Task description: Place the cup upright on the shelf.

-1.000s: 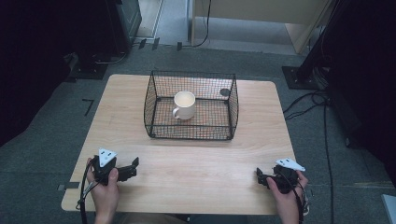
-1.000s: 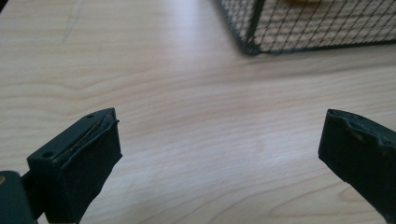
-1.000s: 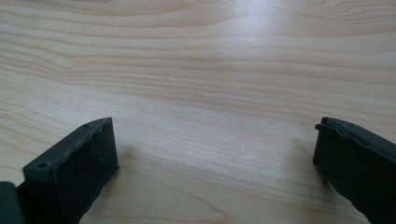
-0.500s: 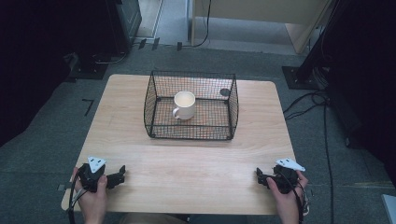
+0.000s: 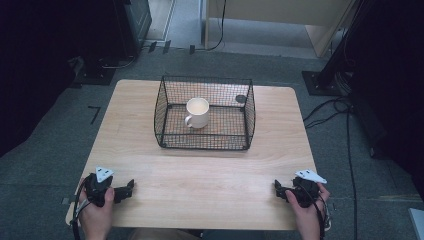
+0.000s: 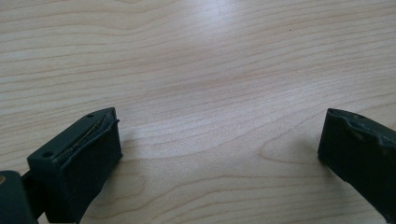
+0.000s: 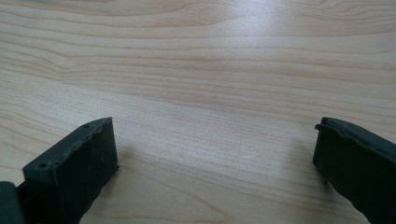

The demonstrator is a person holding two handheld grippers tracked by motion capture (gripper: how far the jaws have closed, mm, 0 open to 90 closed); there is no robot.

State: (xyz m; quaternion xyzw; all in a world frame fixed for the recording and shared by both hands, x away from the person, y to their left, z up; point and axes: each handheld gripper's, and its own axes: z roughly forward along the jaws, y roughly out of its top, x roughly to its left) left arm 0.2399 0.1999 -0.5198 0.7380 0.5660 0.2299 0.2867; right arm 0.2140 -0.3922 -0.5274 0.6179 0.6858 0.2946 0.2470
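**Both hand-held grippers parked at the near edge, mug waiting in the basket**

The left hand-held gripper (image 5: 127, 189) is held low over the table (image 5: 210, 195), near the front-left corner, well apart from the wire basket (image 5: 165, 107). Its jaws are spread wide, and in the left gripper view bare wood grain is seen between them; nothing is pinched. The right hand-held gripper (image 5: 278, 189) is held likewise toward the front-right corner, also well apart from the basket, jaws spread and empty over plain wood in the right gripper view.

The white mug (image 5: 198, 112) stands upright inside the basket, left of the basket's centre, its handle turned toward the basket's front-left corner. A small dark round object (image 5: 240, 98) is seen beside the basket's back-right corner; whether it lies inside or behind the mesh cannot be told.

The step in hand is judged to be the first reach toward the mug. It would be best approached from above, through the basket's open top, so that the wire walls are not struck. The jaws should be kept spread until the rim or handle is straddled, then closed squarely so the mug is not tipped. The basket may need steadying with the other hand-held gripper.
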